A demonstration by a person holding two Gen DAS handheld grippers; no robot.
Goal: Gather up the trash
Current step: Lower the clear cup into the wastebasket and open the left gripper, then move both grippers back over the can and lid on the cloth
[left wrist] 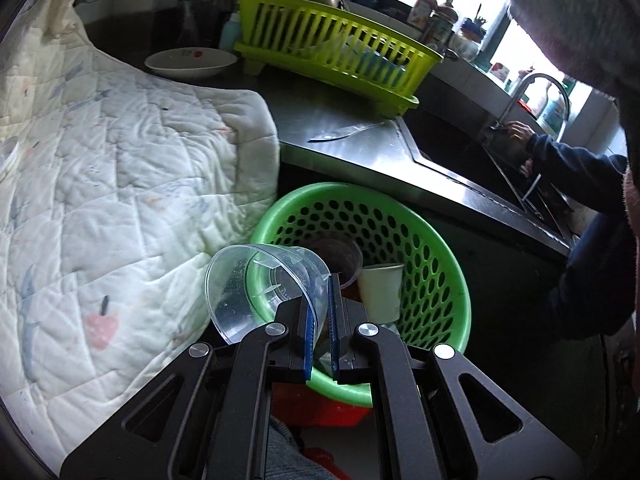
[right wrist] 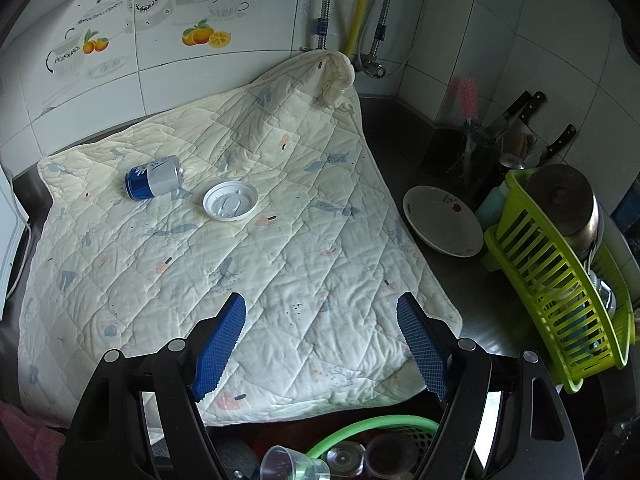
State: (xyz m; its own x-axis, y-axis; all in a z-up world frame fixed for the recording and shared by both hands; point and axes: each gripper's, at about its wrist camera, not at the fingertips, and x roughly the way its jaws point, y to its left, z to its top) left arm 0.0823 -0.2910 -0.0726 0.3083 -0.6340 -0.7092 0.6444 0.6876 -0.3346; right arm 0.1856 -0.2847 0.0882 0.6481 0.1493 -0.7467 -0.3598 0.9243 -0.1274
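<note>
My left gripper is shut on the wall of a clear plastic cup, held tilted over the rim of the green perforated basket. The basket holds a white paper cup and a brown-tinted cup. In the right wrist view my right gripper is open and empty above the near part of the quilted cloth. A blue and silver can lies on its side on the cloth's far left, and a white plastic lid lies beside it. The basket and the clear cup show at the bottom edge.
A yellow-green dish rack with a metal pot stands on the right, and a white bowl lies between it and the cloth. A knife block stands at the back. A person's hand is at the sink tap. A spoon lies on the steel counter.
</note>
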